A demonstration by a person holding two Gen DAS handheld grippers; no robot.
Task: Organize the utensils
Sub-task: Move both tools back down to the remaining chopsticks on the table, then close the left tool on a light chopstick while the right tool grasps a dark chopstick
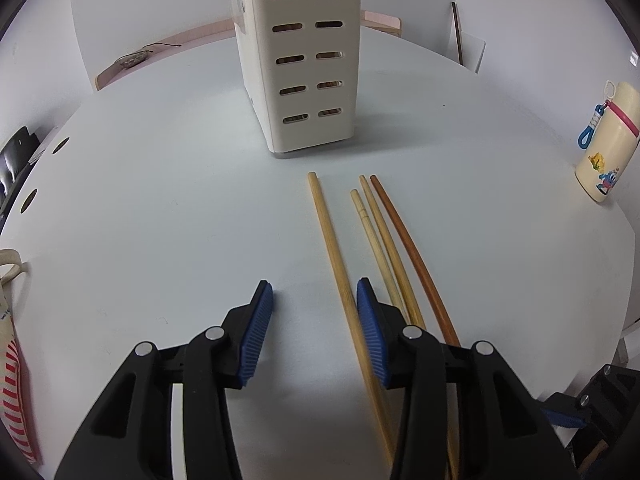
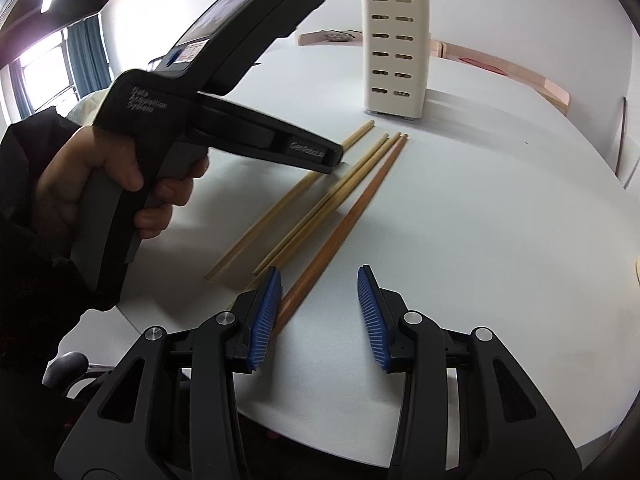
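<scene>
- Left wrist view: the left gripper has its jaws spread wide with nothing between the pads, low over the white table.
- Four chopsticks lie on the table ahead and to the right of it, long axes running away from the gripper toward the slotted utensil holder, which stands upright straight ahead.
- The leftmost pale chopstick lies apart from the other three and passes just inside the right blue pad, so it sits within the open gap, close against that pad.
- The two paler chopsticks and the dark brown chopstick run outside that pad, under the right finger's body.
- A cartoon-printed bottle stands far to the right, away from the work.
- Right wrist view: the right gripper is likewise spread apart and empty, near the table's near edge.
- From it the chopsticks fan forward and to the left; the dark brown chopstick has its thick end just beside the left blue pad, barely inside the gap.
- The left gripper, held in the person's left hand, reaches over the separate pale chopstick about midway along its length.
- The utensil holder stands beyond the far tips, already holding a few sticks.
- Judgement: the left gripper is nearer the lone pale chopstick and roughly aligned with its long axis, so closing would pinch across its width; the right is better placed for the brown one.
</scene>
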